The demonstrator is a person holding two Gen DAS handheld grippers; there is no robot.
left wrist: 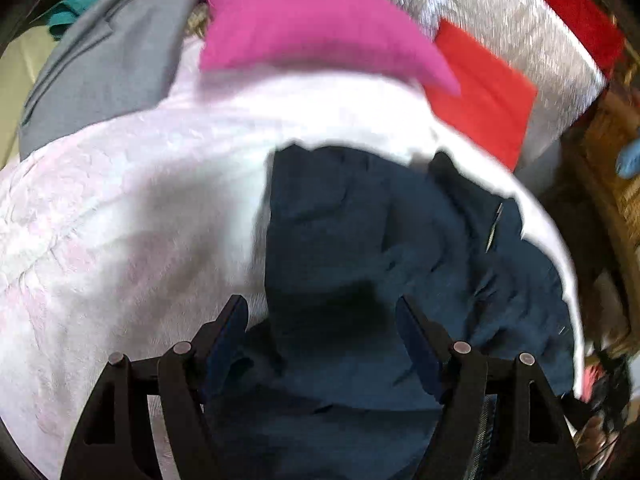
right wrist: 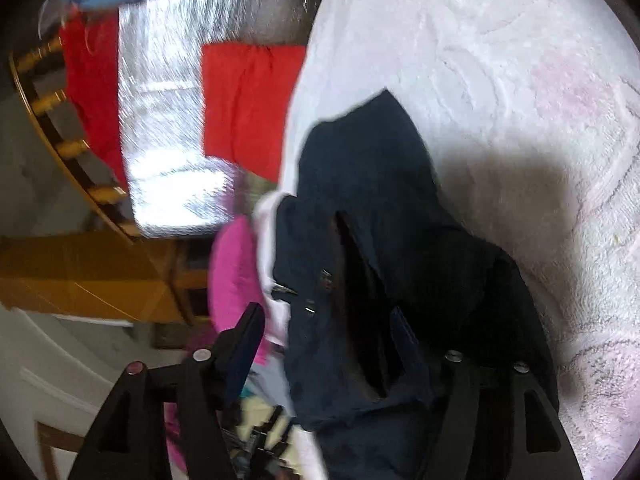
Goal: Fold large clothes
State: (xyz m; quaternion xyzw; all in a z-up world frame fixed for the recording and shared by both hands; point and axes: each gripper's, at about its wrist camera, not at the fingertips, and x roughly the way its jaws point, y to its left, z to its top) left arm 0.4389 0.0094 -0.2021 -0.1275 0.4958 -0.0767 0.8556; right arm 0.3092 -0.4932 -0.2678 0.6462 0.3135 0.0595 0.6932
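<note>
A crumpled dark navy garment lies on a pale pink-white textured towel. My left gripper hangs just above the garment with its jaws wide apart, holding nothing. In the right wrist view the same navy garment drapes over the towel and runs down between my fingers. My right gripper has its jaws apart; the navy cloth covers the right finger, and I cannot tell whether it grips.
A magenta cloth, a grey garment and a folded red cloth lie beyond the towel on a silver foil-like surface. In the right wrist view, wooden furniture stands left, with the red cloth and magenta cloth.
</note>
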